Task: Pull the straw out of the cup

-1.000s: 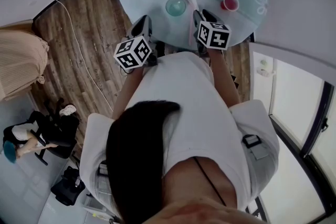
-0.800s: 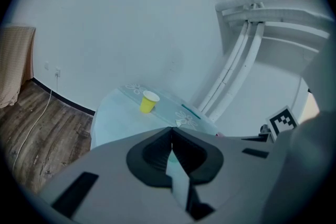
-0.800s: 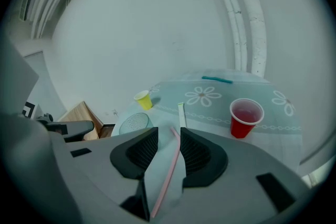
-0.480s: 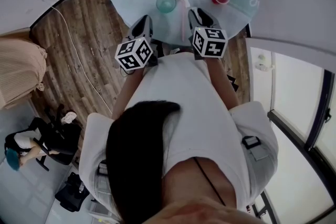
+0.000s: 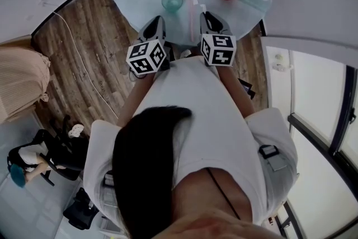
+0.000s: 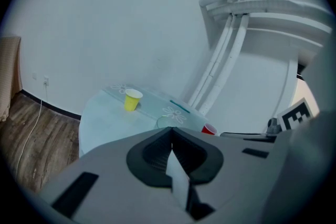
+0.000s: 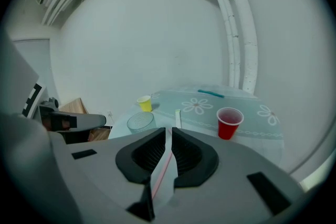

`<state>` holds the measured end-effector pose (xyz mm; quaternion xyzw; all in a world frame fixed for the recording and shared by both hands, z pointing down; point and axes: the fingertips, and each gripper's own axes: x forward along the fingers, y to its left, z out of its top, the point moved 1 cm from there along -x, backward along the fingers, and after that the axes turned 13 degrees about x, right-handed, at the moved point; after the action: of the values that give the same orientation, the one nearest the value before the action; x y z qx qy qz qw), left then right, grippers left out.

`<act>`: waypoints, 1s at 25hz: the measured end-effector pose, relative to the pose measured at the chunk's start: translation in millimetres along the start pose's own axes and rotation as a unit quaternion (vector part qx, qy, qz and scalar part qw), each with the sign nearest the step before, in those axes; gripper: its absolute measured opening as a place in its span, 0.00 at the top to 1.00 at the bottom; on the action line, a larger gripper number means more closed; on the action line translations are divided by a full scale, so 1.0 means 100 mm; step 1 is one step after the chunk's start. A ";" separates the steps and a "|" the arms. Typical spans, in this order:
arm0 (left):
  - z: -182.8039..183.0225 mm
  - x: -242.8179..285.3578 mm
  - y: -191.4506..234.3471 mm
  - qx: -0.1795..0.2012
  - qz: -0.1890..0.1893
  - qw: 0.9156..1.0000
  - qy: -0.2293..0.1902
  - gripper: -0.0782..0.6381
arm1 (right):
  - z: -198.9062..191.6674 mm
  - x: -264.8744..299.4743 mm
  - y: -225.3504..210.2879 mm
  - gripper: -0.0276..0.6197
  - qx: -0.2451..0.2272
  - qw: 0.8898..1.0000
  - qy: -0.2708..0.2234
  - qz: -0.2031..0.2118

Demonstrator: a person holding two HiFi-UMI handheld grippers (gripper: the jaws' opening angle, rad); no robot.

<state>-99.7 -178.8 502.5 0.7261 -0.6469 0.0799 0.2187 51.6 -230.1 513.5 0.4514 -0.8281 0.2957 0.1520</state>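
Right gripper view first: the right gripper (image 7: 169, 132) has its jaws narrow and closing, and the straw (image 7: 177, 116) runs through the slot between them, so we read this as a grip on its near end. From the pads the straw goes straight ahead. Its long axis lies almost along the line the gripper points, with the pale far tip showing just past the jaw tips and above the table (image 7: 262, 136).

In the head view the same line runs from the right gripper away from us and slightly to the left. It passes just beside the right edge of the clear cup (image 5: 172, 1). We take the tip to be outside the rim, not in it, but we cannot tell whether the straw touches the cup's side.

So the cup lies to the left of the straw, between the lines of the two grippers. The coming pull, as we judge it, should go back along the straw's own length, away from the cup, and not across it.

The left gripper (image 6: 171, 136) has its jaws together with nothing of the task between them. A pale sliver sits in the seam close to the camera, which we cannot name. The left gripper is the nearer one to the clear cup, which lies ahead of it on the table. The red cup (image 7: 229, 122) stands off to the right of the straw's line, and the yellow cup (image 7: 144, 103) is farther back on the left. Both are well apart from the straw.
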 end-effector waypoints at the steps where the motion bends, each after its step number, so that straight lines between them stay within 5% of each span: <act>1: 0.01 0.00 -0.05 0.009 -0.007 1.000 0.001 0.88 | -0.02 -0.02 0.00 0.87 -0.001 1.000 0.002 -0.002; 5: 0.02 -0.01 -0.17 0.031 -0.023 0.999 -0.003 0.88 | -0.06 -0.08 0.02 0.89 -0.007 1.000 -0.002 -0.002; 9: -0.02 -0.03 -0.19 0.023 -0.023 0.999 -0.002 0.88 | -0.11 -0.14 -0.07 0.90 -0.002 1.000 -0.009 -0.024; 25: -0.10 -0.04 -0.32 0.022 -0.033 0.999 0.000 0.88 | -0.20 -0.23 -0.09 0.91 -0.003 1.000 -0.003 -0.008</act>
<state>-67.0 -168.5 503.0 0.7515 -0.6210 0.0866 0.2053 71.2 -206.4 520.6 0.4585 -0.8257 0.2908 0.1531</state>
